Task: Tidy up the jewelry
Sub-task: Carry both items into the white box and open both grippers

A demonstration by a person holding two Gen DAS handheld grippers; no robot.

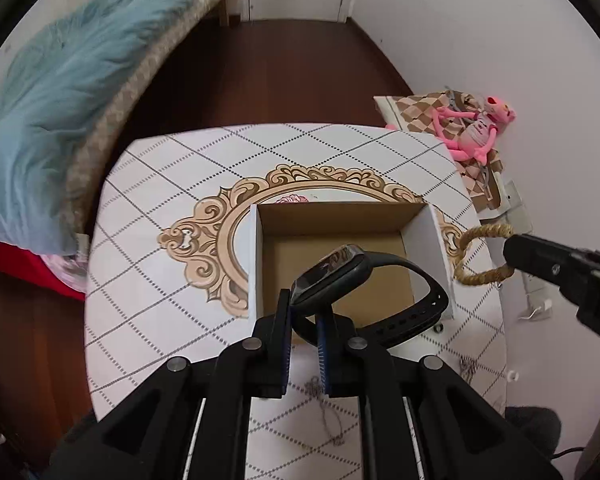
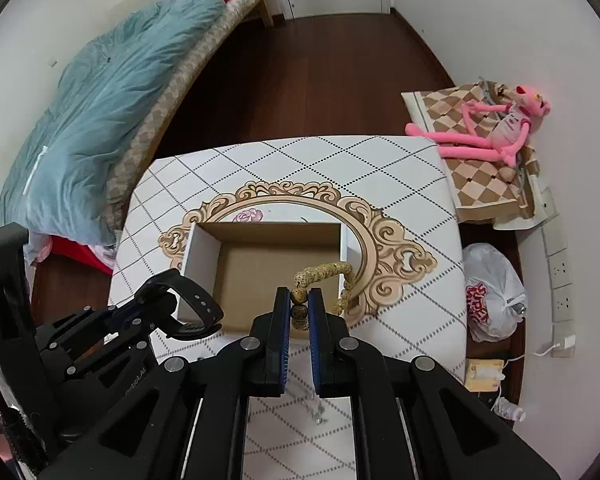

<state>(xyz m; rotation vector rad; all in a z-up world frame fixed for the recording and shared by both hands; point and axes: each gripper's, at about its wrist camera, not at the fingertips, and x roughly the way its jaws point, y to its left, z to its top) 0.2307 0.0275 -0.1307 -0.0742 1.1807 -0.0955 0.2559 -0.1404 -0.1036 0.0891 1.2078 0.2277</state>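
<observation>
An open cardboard box [image 1: 428, 232] with white outer walls stands on the patterned table; it also shows in the right wrist view [image 2: 200, 240] and looks empty inside. My left gripper [image 1: 304, 316] is shut on a black smartwatch [image 1: 332, 270] by its strap and holds it above the box's near edge. In the right wrist view the left gripper [image 2: 156, 300] and the watch [image 2: 196, 300] are at the box's left front corner. My right gripper [image 2: 299, 300] is shut on a tan beaded bracelet [image 2: 324, 272] over the box's right front corner. The bracelet [image 1: 480, 256] also hangs at the right of the left wrist view.
A thin chain [image 2: 314, 404] lies on the table [image 2: 400, 168] near me. A bed with a blue blanket [image 2: 100, 112] is at the left. A pink plush toy [image 2: 496, 128] lies on a checkered cloth at the right, above a white plastic bag [image 2: 492, 292] on the floor.
</observation>
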